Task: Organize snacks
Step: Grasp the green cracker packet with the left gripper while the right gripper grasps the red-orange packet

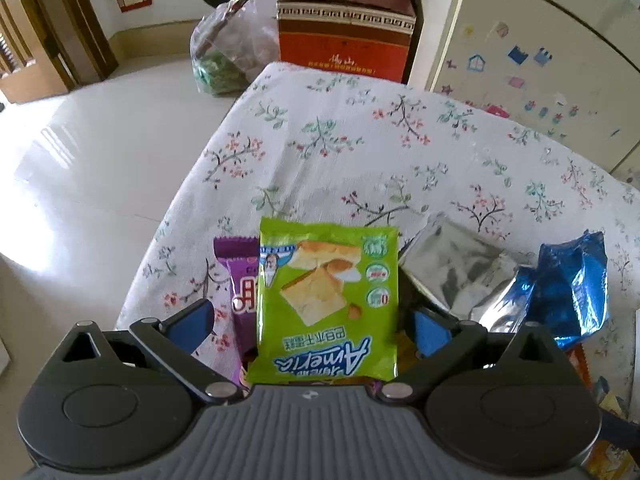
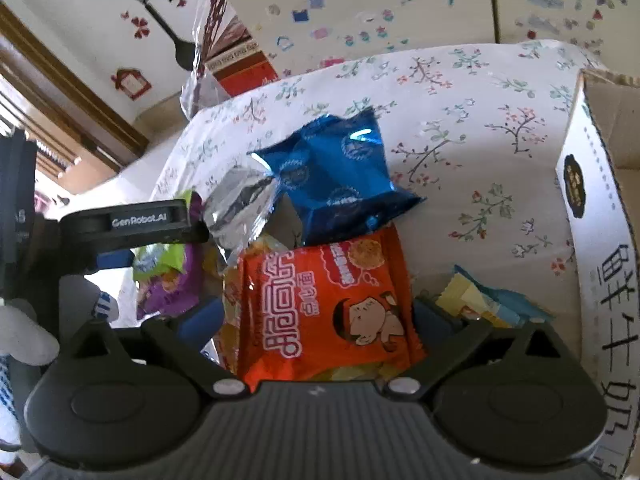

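A pile of snack packets lies on the floral tablecloth. In the left wrist view a green biscuit packet sits on top between the fingers of my left gripper. The jaws stand wide and neither pad touches it. Beside it lie a purple packet, a silver packet and a blue packet. In the right wrist view my right gripper is open around an orange noodle-snack packet, without pressing it. The blue packet and the silver packet lie just beyond.
An open white cardboard box stands on the table at the right, with small yellow and blue packets in front of it. Past the table's far end are a red-brown carton, a plastic bag and a stickered fridge. The table edge drops to the floor at left.
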Demonstrator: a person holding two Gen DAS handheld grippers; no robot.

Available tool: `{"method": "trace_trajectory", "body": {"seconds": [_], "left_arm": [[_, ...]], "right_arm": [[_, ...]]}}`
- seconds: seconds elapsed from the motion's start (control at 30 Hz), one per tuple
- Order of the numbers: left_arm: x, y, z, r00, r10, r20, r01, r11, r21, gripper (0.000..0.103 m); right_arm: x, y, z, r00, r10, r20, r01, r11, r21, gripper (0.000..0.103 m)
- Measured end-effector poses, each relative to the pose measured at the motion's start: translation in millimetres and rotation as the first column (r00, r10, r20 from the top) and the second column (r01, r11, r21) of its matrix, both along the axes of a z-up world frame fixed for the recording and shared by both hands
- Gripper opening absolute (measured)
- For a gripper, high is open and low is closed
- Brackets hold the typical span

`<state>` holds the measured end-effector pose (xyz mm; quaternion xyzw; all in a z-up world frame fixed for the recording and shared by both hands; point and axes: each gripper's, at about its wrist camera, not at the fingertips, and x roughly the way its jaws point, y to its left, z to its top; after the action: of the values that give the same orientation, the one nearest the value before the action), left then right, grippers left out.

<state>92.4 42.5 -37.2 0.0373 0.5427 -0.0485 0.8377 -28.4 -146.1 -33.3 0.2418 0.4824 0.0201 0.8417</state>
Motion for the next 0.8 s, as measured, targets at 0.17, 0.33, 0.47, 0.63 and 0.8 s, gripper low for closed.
{"method": "trace_trajectory", "body": {"seconds": [0.17,0.33,0.47,0.63,0.8], "left_arm": [[-2.6,-1.7,-4.2,1.0,-0.021,-0.013,0.022,1.0,0.008,0.089],[-5.8,-0.3,0.9,1.0,-0.029,-0.004,0.029,1.0,0.011,0.079],[-6.4,4.7,4.7,1.0,0.002,-0.012,-0.002,1.0,0.004,0.078],[-9.2,9.9,13.4,1.0,0.017,-0.003,-0.017,1.0,-0.015,0.078],[-14.5,13.9,27.5,1.0,0.023,0.015,-0.022,0.999,-0.033,0.078]], "right_arm": [[0.1,9.4,-0.6,0.999,0.047,-0.009,-0.047,0.998,-0.046,0.099],[-3.6,12.2,3.2,0.998,0.058,0.005,-0.057,0.996,-0.074,0.086],[-5.1,9.3,8.0,0.999,0.04,0.017,-0.039,0.997,-0.062,0.078],[-7.2,6.9,14.7,0.999,0.029,0.037,-0.028,0.999,-0.045,0.077],[-10.5,5.3,27.2,0.997,0.019,0.069,-0.018,1.0,-0.014,0.077]]}}
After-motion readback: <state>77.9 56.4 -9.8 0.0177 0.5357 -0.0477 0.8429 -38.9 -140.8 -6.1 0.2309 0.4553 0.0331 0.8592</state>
